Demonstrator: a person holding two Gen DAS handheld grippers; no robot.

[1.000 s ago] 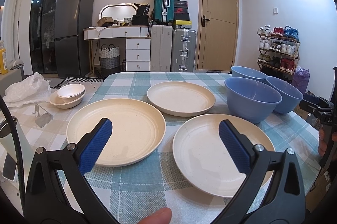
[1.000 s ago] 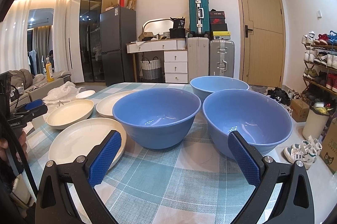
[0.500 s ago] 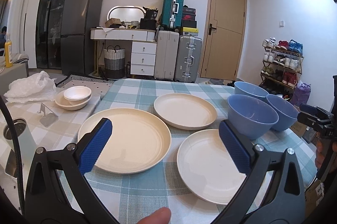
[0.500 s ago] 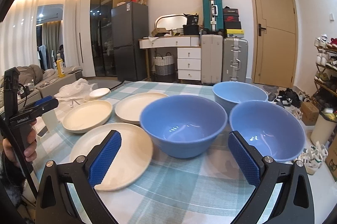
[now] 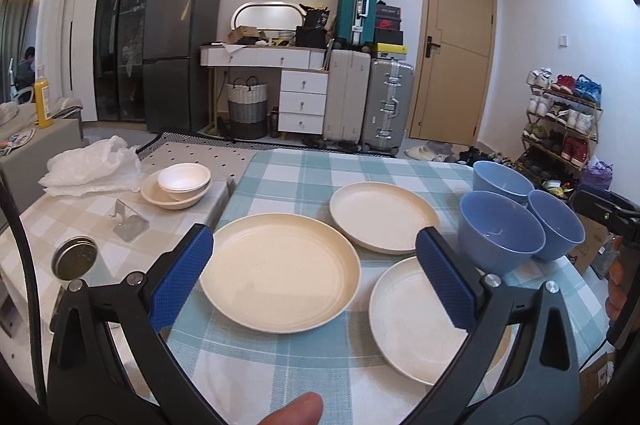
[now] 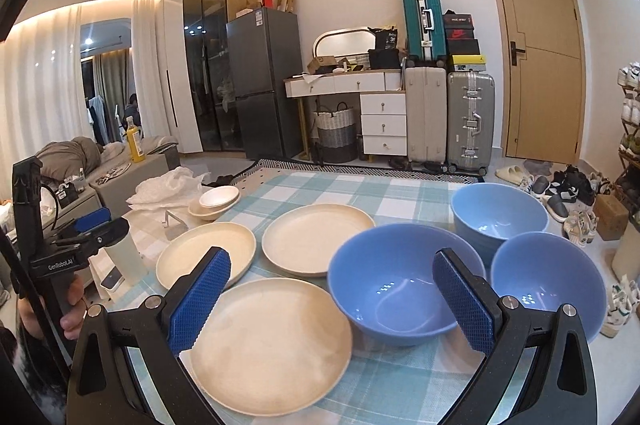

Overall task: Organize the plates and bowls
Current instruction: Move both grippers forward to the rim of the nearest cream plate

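Note:
Three cream plates lie on the checked tablecloth: a near-left plate point(image 5: 280, 281), a far plate point(image 5: 384, 221) and a near-right plate point(image 5: 416, 321). Three blue bowls point(image 5: 500, 237) cluster at the right; in the right wrist view they are the near bowl point(image 6: 396, 289), the right bowl point(image 6: 548, 285) and the far bowl point(image 6: 500, 217). My left gripper point(image 5: 316, 281) is open above the near plates, holding nothing. Open and empty too, my right gripper point(image 6: 332, 297) hangs between the near-right plate point(image 6: 268, 341) and the near bowl.
Two small nested white bowls point(image 5: 180, 185), a crumpled plastic bag point(image 5: 88, 165), a metal stand point(image 5: 128, 221) and a round tin lid point(image 5: 76, 257) sit on the side surface at left. A shoe rack point(image 5: 560, 121) stands right. The table edge point(image 5: 592, 309) runs close behind the bowls.
Both grippers have pulled back and risen, so the plates and bowls look smaller and lower. Both stay open. No dish has moved.

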